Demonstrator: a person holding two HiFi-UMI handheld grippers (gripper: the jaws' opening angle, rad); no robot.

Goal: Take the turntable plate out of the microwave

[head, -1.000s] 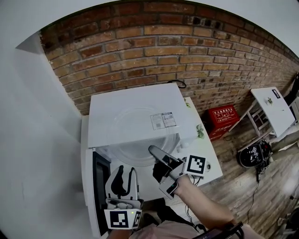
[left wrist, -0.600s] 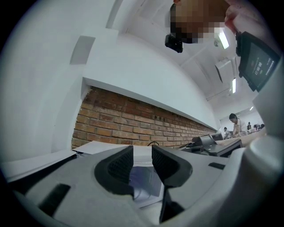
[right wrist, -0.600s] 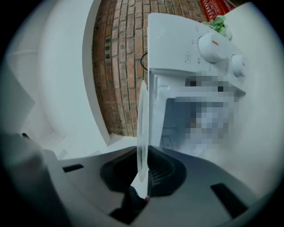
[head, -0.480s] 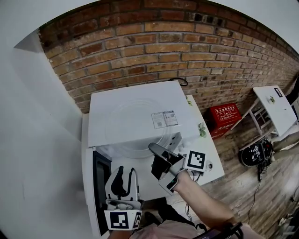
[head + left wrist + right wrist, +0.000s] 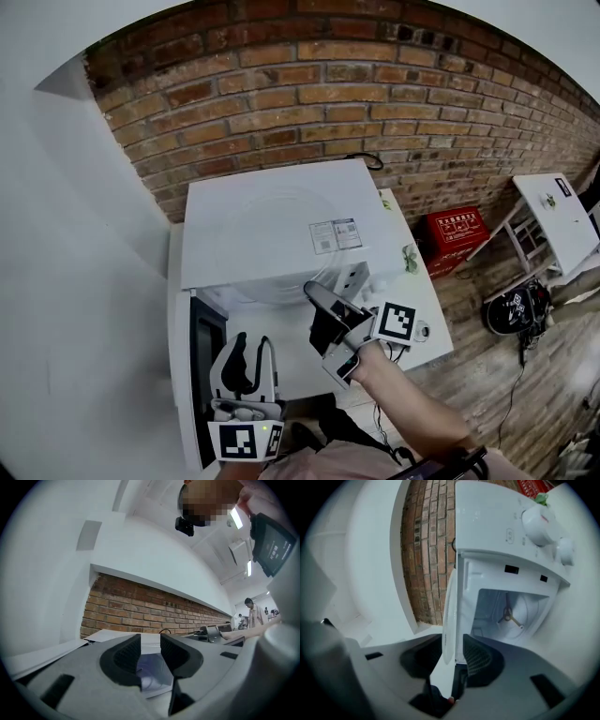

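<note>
Right gripper point(image 5: 451, 654) is at the front of the microwave point(image 5: 361, 202), turned on its side, and its jaws have just been opening. They now stand apart with the near rim of the turntable plate point(image 5: 449, 613) between them. A sliver of space shows on one side of the glass, so the pads are not pressing on it.

The plate is out of the cavity point(image 5: 520, 620). It is held level at the height of the microwave's top, with most of its clear disc reaching back over that top. Whether it rests on the casing I cannot tell. Inside the cavity only the three-armed roller hub point(image 5: 507, 614) is left on the floor.

Two round knobs point(image 5: 540, 518) sit on the control panel beside the opening. The dark door point(image 5: 202, 342) hangs open on the microwave's left.

Left gripper point(image 5: 150, 654) is low in front of that door, pointing toward the microwave. Its jaws are a little apart with nothing between them.

Behind the microwave runs a brick wall point(image 5: 328, 94), and a white worktop point(image 5: 424, 330) carries it.
</note>
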